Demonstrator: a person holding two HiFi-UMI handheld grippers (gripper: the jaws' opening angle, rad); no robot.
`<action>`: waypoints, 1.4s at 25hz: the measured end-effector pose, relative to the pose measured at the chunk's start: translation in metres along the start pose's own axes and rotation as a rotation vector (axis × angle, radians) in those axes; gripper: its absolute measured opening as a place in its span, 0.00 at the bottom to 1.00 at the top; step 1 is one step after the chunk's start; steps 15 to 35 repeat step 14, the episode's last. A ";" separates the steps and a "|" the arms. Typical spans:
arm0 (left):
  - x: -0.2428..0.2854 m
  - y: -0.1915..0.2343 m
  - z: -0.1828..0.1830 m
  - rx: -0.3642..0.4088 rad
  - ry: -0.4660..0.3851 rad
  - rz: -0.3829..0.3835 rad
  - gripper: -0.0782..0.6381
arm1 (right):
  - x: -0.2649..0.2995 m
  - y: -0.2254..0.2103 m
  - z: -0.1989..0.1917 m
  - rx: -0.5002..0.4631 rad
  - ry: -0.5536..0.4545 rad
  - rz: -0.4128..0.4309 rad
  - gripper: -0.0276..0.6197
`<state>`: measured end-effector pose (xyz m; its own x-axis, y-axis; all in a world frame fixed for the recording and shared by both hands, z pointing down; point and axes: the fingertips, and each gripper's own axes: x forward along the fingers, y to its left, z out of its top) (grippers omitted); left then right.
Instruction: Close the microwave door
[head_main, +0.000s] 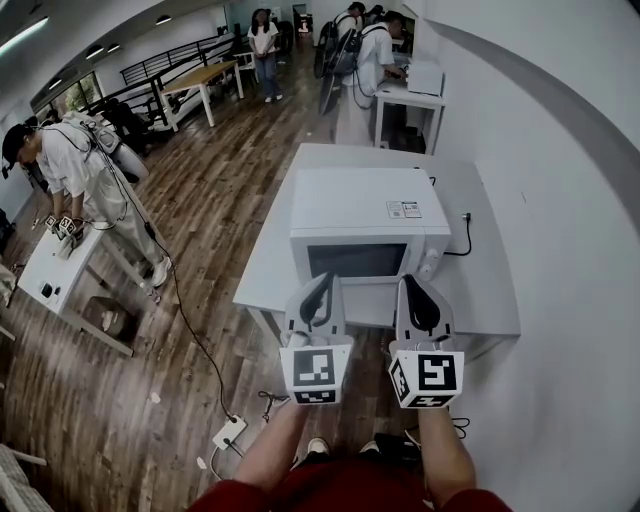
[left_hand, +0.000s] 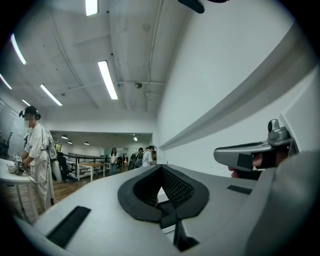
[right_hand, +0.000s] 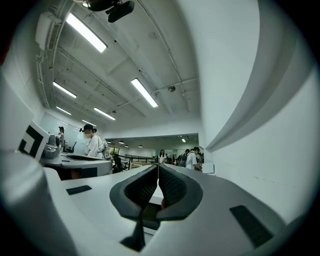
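Seemingly shut, white microwave (head_main: 366, 212), dark door window (head_main: 357, 260)

Pouring down bright and even from long ceiling strips (left_hand: 107, 79), burning out to pure white at the tubes. Glinting off the wooden floor (head_main: 240, 150) toward the far end, laying a soft sheen on the top of the microwave (head_main: 365, 205), dropping only faint shadow beneath the table (head_main: 480, 275). Bowing straight lines hard at the edges, fading to black corners in both gripper views, going soft on the closest foreground, rendering the distance reasonably sharp.
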<state>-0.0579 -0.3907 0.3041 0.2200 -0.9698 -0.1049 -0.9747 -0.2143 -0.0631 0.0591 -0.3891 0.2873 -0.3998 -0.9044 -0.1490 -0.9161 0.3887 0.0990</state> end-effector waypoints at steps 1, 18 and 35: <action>0.000 0.001 0.000 -0.001 0.001 0.000 0.15 | 0.001 0.001 0.000 -0.001 0.000 0.002 0.09; 0.000 0.004 0.003 0.000 -0.005 0.005 0.15 | 0.003 0.006 0.001 -0.024 0.001 0.010 0.09; 0.000 0.004 0.003 0.000 -0.005 0.005 0.15 | 0.003 0.006 0.001 -0.024 0.001 0.010 0.09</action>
